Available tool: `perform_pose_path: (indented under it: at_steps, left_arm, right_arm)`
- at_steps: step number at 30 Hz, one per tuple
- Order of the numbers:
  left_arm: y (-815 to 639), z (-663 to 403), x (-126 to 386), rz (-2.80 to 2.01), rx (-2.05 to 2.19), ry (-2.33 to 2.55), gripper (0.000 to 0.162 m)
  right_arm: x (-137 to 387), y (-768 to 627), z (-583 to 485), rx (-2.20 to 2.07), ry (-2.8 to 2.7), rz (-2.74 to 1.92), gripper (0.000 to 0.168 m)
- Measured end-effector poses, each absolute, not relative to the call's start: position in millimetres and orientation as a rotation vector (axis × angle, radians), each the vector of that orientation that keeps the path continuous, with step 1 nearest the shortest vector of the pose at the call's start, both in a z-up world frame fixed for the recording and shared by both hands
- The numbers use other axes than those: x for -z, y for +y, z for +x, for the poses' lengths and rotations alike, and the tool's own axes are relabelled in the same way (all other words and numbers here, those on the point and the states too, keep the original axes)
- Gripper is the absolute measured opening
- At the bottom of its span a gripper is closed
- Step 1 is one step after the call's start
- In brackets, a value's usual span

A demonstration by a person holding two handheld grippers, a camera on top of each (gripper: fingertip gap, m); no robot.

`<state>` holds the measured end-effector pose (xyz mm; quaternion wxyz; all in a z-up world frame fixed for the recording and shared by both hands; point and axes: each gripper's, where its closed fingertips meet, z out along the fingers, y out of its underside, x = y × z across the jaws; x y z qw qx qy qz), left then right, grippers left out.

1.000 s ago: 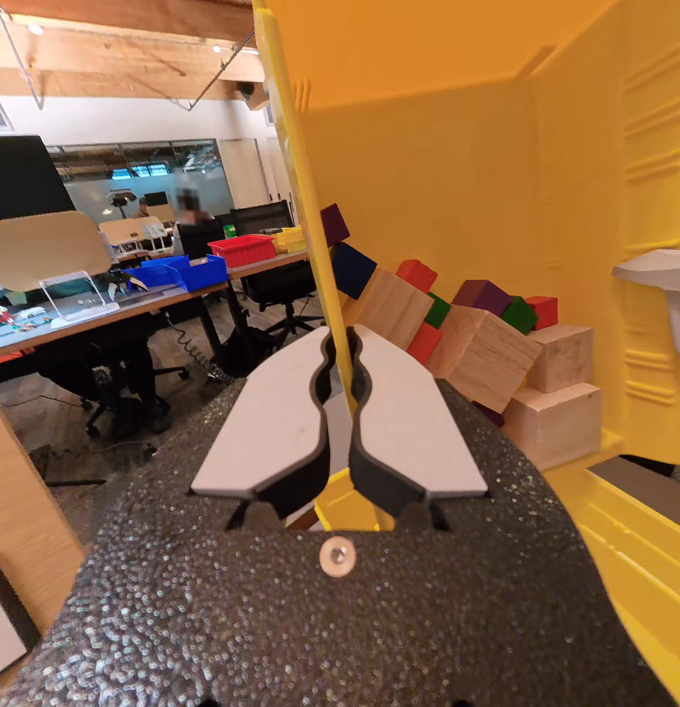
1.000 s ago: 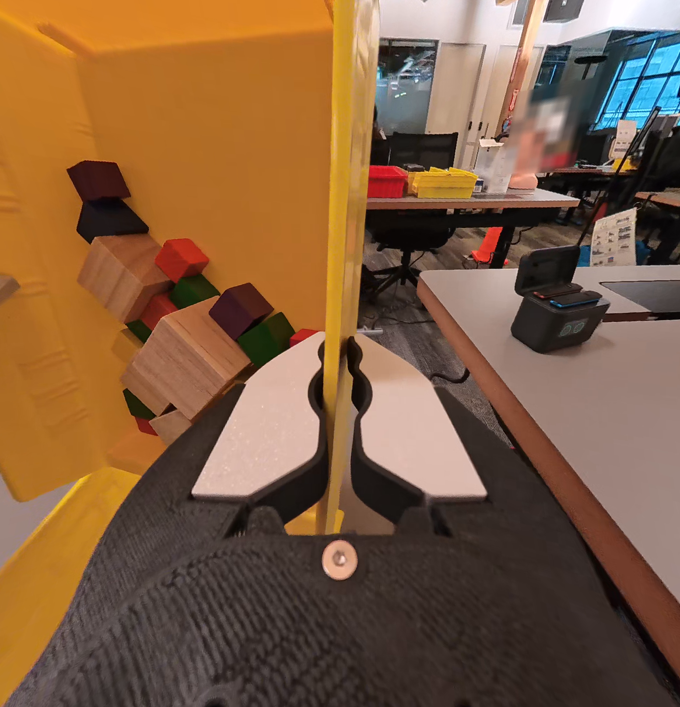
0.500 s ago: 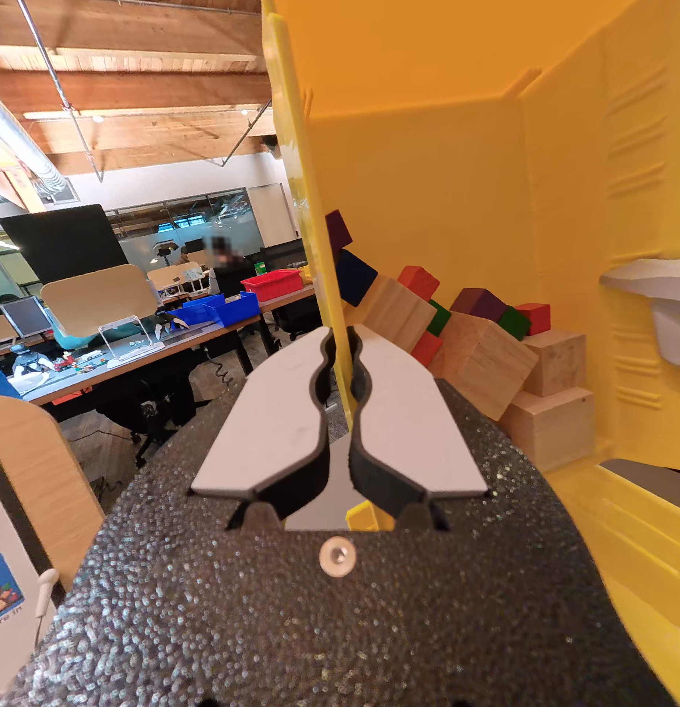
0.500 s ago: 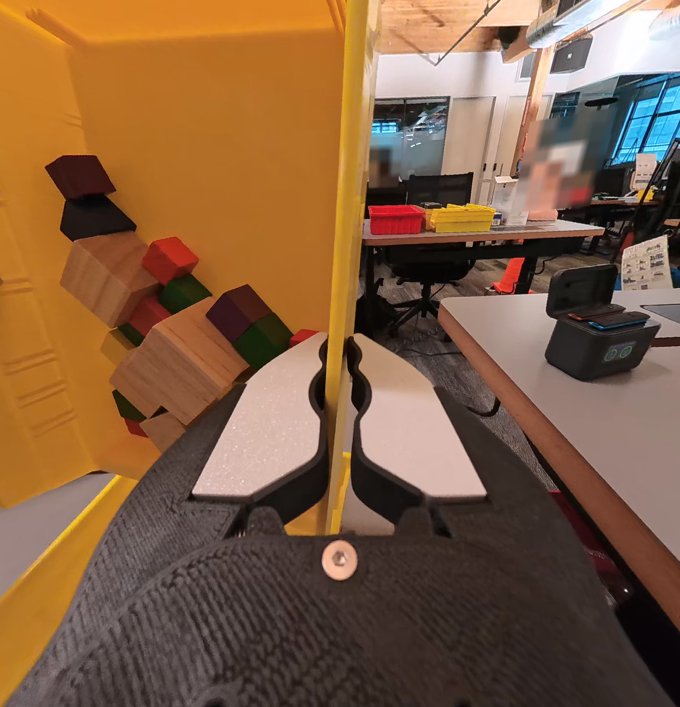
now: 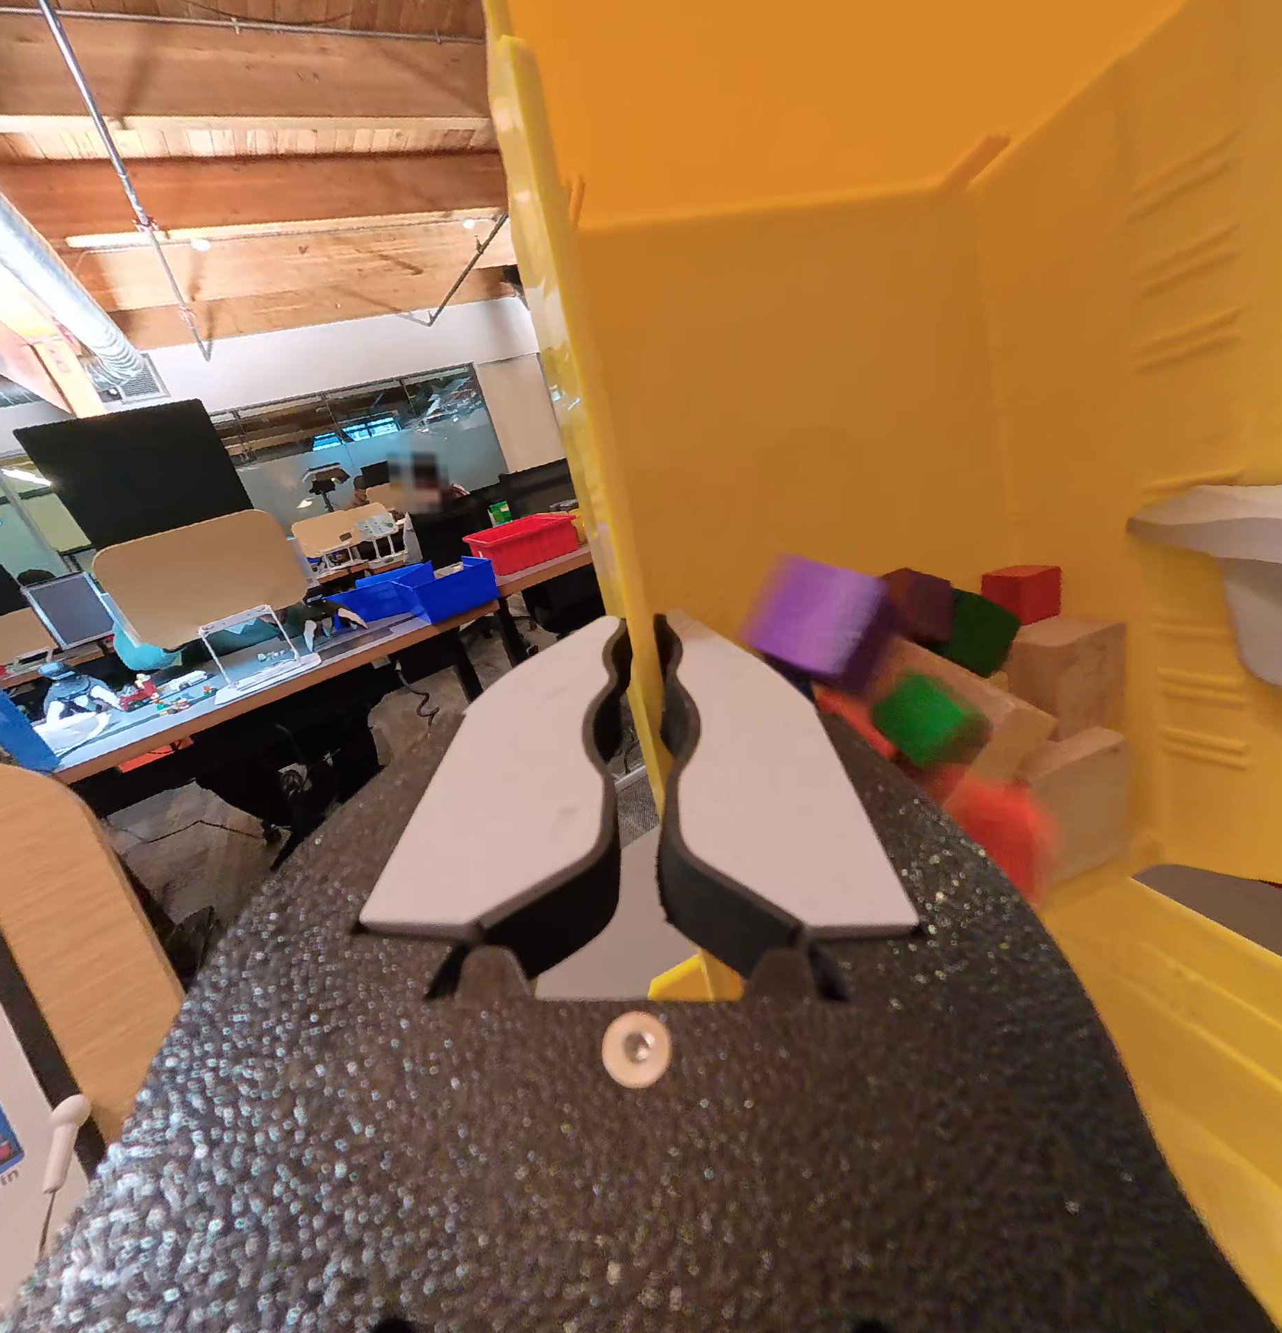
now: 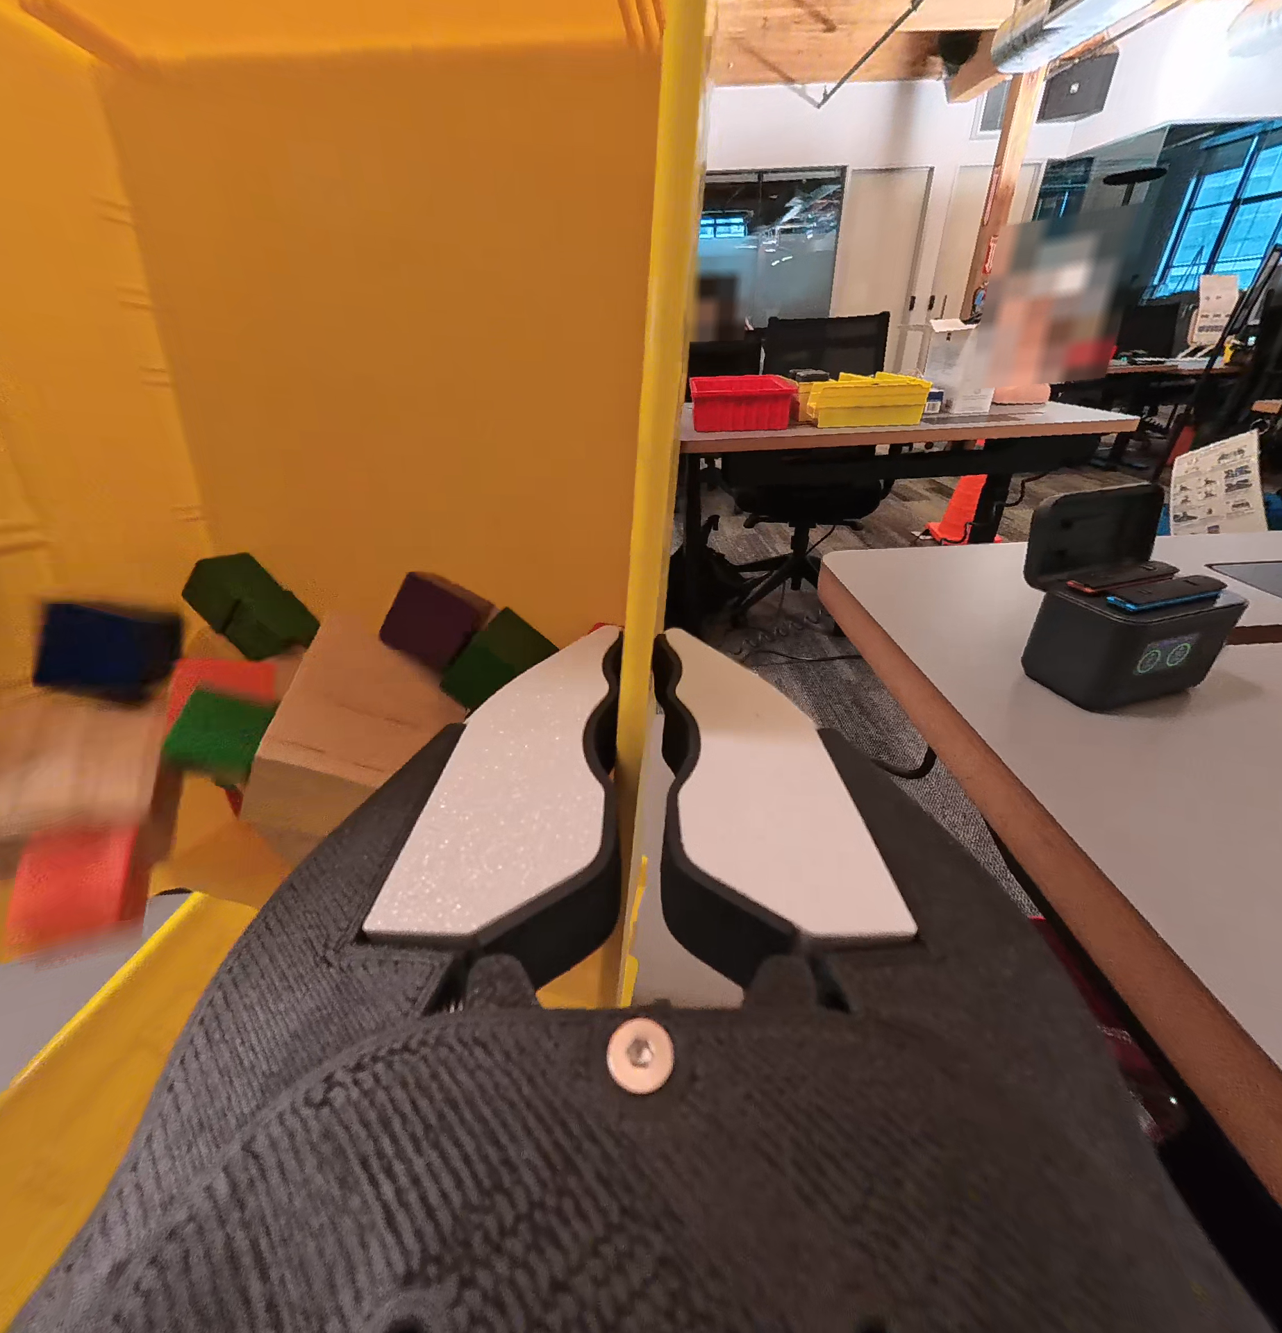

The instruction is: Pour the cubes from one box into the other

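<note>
Painted and plain wooden cubes [image 5: 934, 692] tumble, blurred, at frame right, inside the tipped yellow plastic box [image 5: 804, 404] (steep tilt makes them slide out). Left gripper [image 5: 642, 728] and right gripper [image 6: 634, 728] each clench opposite side walls, steadying the pour.

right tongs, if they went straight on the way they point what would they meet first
The right tongs are shut on the yellow box wall, so the wall edge already fills their line. Beyond it, likely open floor, then the far desk; depth is unclear.
</note>
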<state>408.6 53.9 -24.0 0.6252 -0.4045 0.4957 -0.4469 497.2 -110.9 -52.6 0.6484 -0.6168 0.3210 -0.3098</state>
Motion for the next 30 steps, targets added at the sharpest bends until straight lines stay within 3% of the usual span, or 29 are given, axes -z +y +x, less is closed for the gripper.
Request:
perform_pose_path:
  at_steps: [11,30]
  left_arm:
    - [51,417,31,-0.915,1.026,1.149,0.006]
    - [51,395,-19,-0.787,1.020,0.974,0.005]
  right_arm:
    - [59,-114,506,0.677,0.747,-1.379,0.007]
    - [-2,-111,491,0.813,0.587,-1.183,0.005]
